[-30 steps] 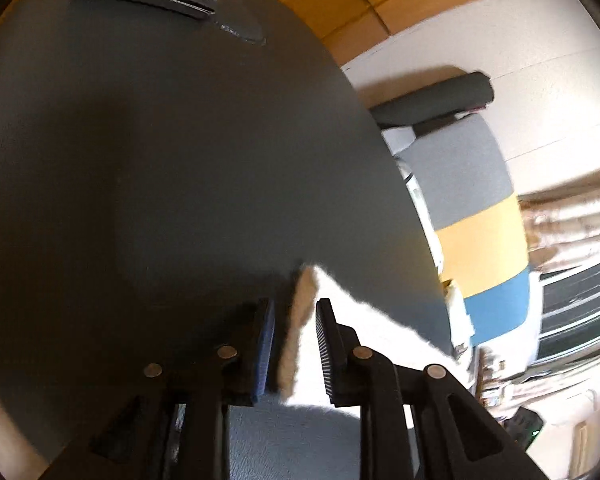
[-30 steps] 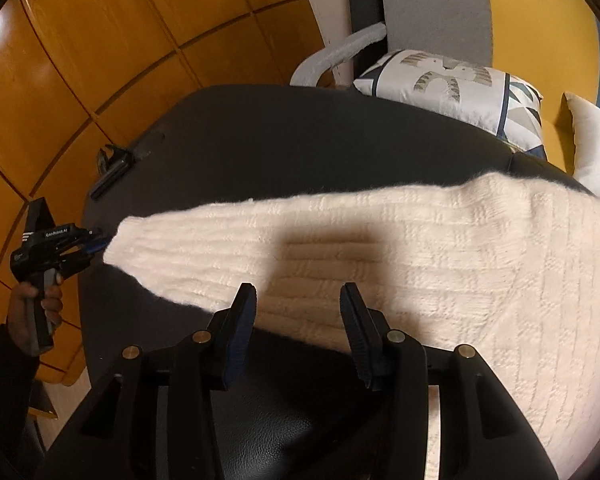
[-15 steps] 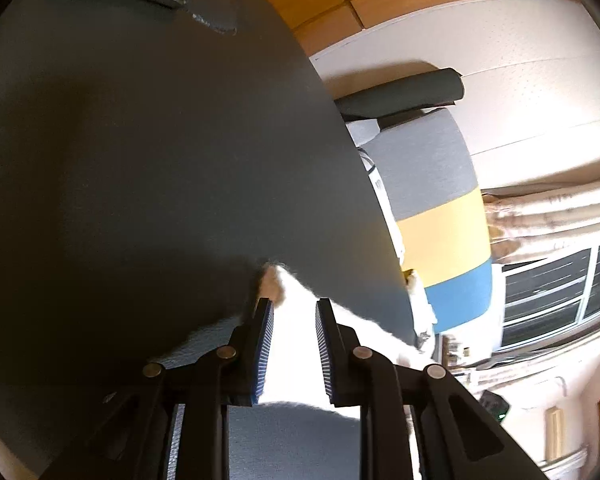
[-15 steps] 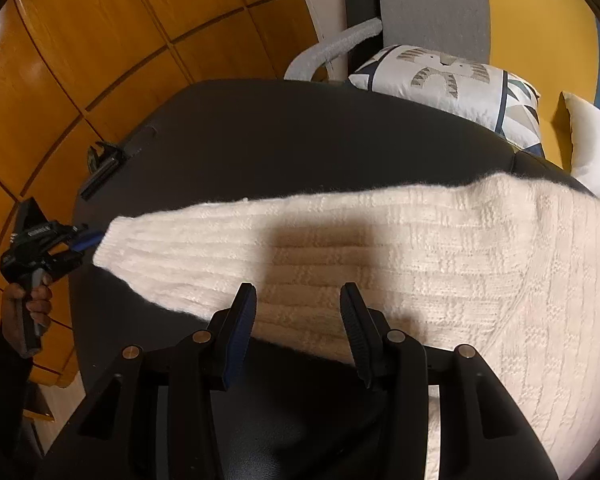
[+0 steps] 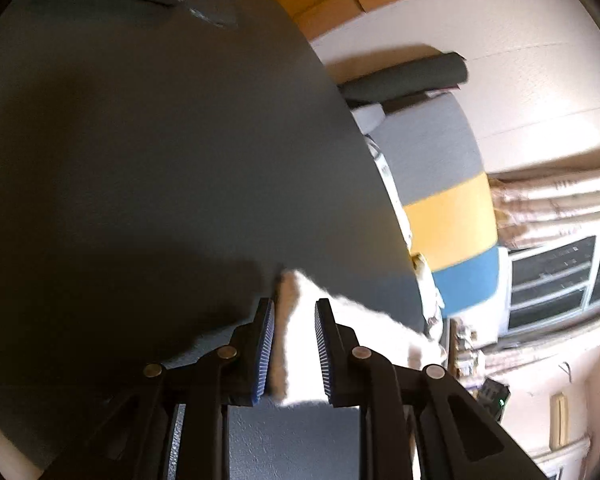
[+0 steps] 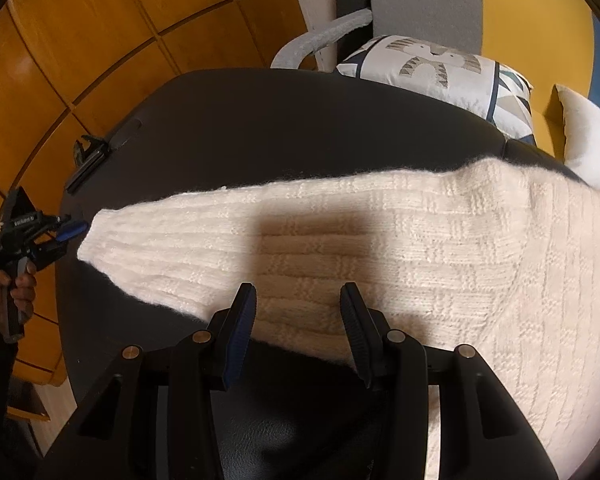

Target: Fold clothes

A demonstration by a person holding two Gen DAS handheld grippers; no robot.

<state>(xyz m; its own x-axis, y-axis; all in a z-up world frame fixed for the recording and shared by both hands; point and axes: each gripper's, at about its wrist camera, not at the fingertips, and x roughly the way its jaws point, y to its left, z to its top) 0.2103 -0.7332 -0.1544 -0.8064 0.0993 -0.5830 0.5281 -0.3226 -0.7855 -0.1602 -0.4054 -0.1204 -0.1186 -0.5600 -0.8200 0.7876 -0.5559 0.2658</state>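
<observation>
While our left gripper (image 5: pixel 294 344) has its jaws set either side of the cuff of the cream sweater (image 6: pixel 380 248), whether they truly pinch the knit we cannot tell, since a gap shows on each side of the wool. Our right gripper (image 6: pixel 296 320) hangs with its jaws wide apart over the sleeve's lower edge, holding nothing.

Moving outward, the sleeve runs from the cuff at centre left of the right wrist frame, where the left gripper shows small with a hand (image 6: pixel 12 292) on its handle, across to the sweater body filling the lower right. All of it lies flat on the dark desk (image 6: pixel 300 128). A patterned cushion (image 6: pixel 440 68) sits beyond the desk at upper right, and a black clip (image 6: pixel 88 160) rests near the desk's edge at upper left.

Over the last second the cuff has drawn further left in the right wrist frame, so the sleeve now lies longer and straighter. We judge that the sleeve is being pulled out taut. That would suit smoothing it before a fold, though which fold follows we cannot say.
</observation>
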